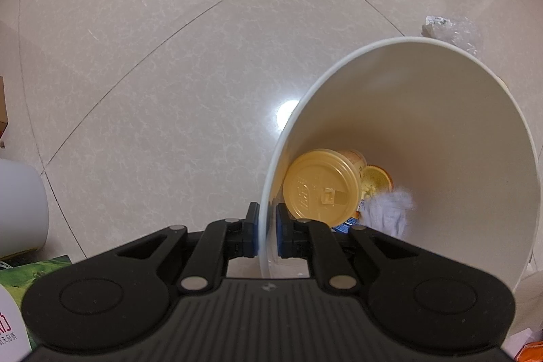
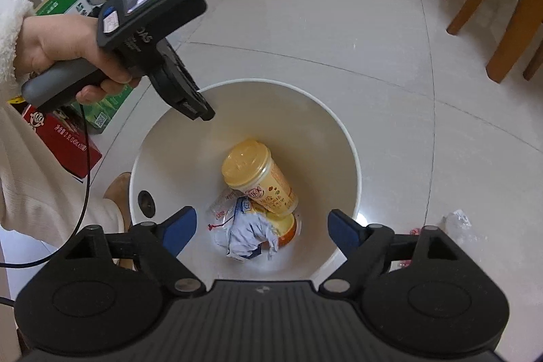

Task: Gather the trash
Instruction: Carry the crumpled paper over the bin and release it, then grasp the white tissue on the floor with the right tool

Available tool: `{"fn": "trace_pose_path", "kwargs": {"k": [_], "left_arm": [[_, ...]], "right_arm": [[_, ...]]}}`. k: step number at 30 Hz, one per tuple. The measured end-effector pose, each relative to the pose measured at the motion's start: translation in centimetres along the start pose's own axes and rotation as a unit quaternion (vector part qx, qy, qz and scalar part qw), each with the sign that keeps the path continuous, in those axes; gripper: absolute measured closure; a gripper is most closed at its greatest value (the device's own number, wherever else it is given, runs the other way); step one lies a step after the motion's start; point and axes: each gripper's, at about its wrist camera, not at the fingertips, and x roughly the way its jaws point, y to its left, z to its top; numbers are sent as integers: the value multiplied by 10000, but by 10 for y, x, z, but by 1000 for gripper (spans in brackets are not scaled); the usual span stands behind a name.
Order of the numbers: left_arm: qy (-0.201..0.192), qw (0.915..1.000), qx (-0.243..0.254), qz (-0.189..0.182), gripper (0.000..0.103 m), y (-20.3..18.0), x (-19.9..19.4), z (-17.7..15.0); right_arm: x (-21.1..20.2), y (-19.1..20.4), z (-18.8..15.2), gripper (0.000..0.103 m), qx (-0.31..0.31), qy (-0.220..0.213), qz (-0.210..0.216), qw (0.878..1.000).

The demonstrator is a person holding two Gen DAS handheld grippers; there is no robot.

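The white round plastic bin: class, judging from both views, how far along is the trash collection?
Done: a yellow lidded drink cup, a crumpled white paper wad and wrappers lie inside the white round plastic bin. In hand: the left tongs clamp the bin's rim; the right tongs are open and empty above it. Left: a crinkled clear plastic wrapper on the tiled floor.

The left wrist camera looks straight down, close against the white bin's rim (image 1: 271, 178), while the right wrist camera peers steeply down from higher; both share the bin's inside.
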Motion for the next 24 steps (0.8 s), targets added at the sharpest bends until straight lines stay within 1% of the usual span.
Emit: {"fn": "trace_pose_path", "kwargs": {"k": [3, 8, 12, 15, 16, 17, 19, 22, 24], "left_arm": [[0, 10000, -1, 2, 95, 0, 0, 0], [2, 10000, -3, -8, 95, 0, 1, 0], [7, 10000, -10, -15, 95, 0, 1, 0], [9, 10000, -6, -8, 95, -1, 1, 1], [9, 10000, -5, -9, 95, -1, 1, 1], [11, 10000, -16, -10, 95, -1, 1, 1], [10, 10000, -8, -1, 95, -1, 1, 1], [10, 10000, 1, 2, 95, -2, 1, 1], [10, 10000, -1, -5, 95, -1, 1, 1]], "right_arm": [[-5, -4, -4, 15, 186, -46, -87, 9998], [-16, -32, -13, 15, 555, -204, -358, 9976], [-25, -72, -30, 15, 1078, -261, -703, 9913], [-26, -110, -51, 15, 1579, -256, -1024, 9818], [-24, -120, -59, 15, 1728, -242, -1130, 9781], [-21, -134, -69, 15, 1983, -220, -1241, 9720], [-14, -157, -87, 15, 2465, -105, -1288, 9605], [1, -186, -117, 15, 3158, 47, -1445, 9377], [9, -202, -139, 15, 3688, 41, -1465, 9179]]}}
